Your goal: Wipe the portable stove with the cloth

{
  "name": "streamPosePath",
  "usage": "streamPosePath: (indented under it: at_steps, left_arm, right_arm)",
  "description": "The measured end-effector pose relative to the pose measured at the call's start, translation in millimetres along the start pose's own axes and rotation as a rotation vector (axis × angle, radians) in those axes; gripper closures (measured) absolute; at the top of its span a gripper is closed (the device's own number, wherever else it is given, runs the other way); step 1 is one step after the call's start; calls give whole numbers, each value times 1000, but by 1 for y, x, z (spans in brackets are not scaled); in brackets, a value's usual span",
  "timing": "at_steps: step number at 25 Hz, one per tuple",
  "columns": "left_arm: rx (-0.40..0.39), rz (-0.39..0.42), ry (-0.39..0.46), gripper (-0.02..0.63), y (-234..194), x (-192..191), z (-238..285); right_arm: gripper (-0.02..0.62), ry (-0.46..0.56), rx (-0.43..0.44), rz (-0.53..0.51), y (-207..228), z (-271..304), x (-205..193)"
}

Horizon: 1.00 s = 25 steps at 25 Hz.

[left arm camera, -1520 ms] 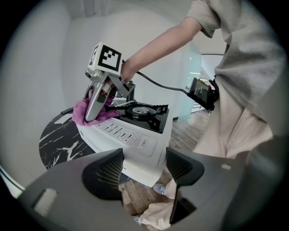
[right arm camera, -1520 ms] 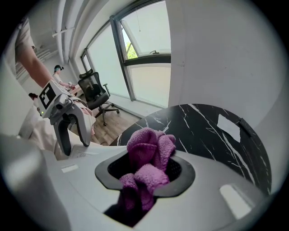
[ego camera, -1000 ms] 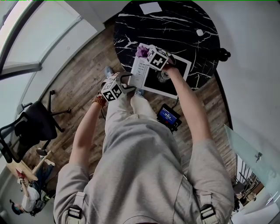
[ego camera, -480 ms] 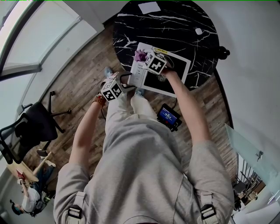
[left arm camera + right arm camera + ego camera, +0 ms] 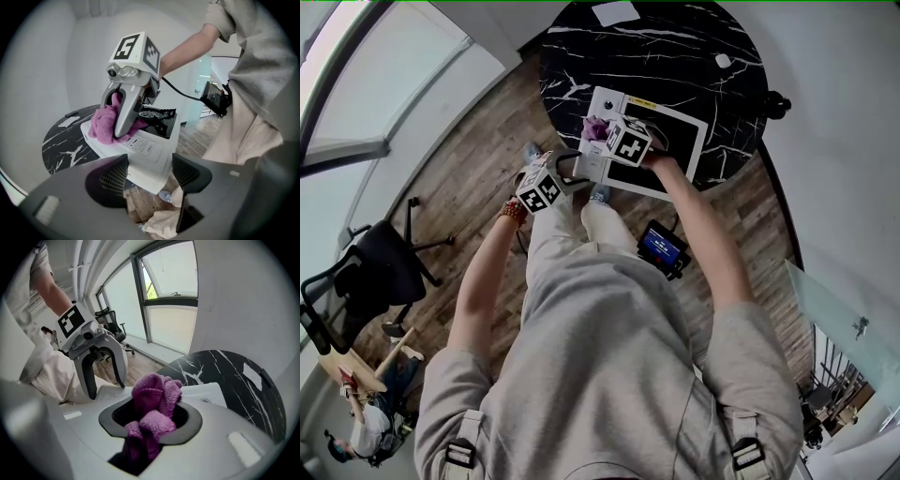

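Portable stove (image 5: 680, 131) on the black counter (image 5: 675, 56): right gripper (image 5: 151, 418) fingers clench the purple cloth (image 5: 596, 127) against its left end; left gripper (image 5: 147, 173) fingers are spread at its near corner.

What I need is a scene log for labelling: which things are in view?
portable stove: one, white with black top, at the table's near edge
cloth: one, purple, bunched on the stove's left part
table: one, round, black marble with white veins
paper: one, white, table's far edge
small object: one, white, on the table
office chair: one, black, on the wood floor, left
screen device: one, black, blue display, over the floor by the table's near side
other person: one, lower left corner
left tongs: one, grey, open, stove's near corner between the jaws
right tongs: one, grey, shut on the cloth
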<state>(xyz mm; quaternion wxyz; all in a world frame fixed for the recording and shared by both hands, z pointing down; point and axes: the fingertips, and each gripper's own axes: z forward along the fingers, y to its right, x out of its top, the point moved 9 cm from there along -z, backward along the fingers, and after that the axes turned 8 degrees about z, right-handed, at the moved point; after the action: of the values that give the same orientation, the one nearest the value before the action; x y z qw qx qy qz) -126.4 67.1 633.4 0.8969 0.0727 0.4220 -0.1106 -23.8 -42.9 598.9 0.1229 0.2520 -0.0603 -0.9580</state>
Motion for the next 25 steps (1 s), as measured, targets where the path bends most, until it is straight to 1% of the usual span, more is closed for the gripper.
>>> streamPosePath:
  at_steps: [15,17,19,25]
  left_arm:
    - [9,-31,6,302,-1,-2,0]
    - [13,-44,8,299,-1,-4,1]
    - [17,-61,8,282,-2,-7,2]
    - [4,-24,-17,281,-2,-2,1]
  right_arm:
    - [446,-42,76,-59,-38,6,-8]
    - [446,-48,90,-64,-42,6,-8]
    - [445,-56,105,-67,-46,7,-9]
    - [445,-69,181,-42,-57,10,-8]
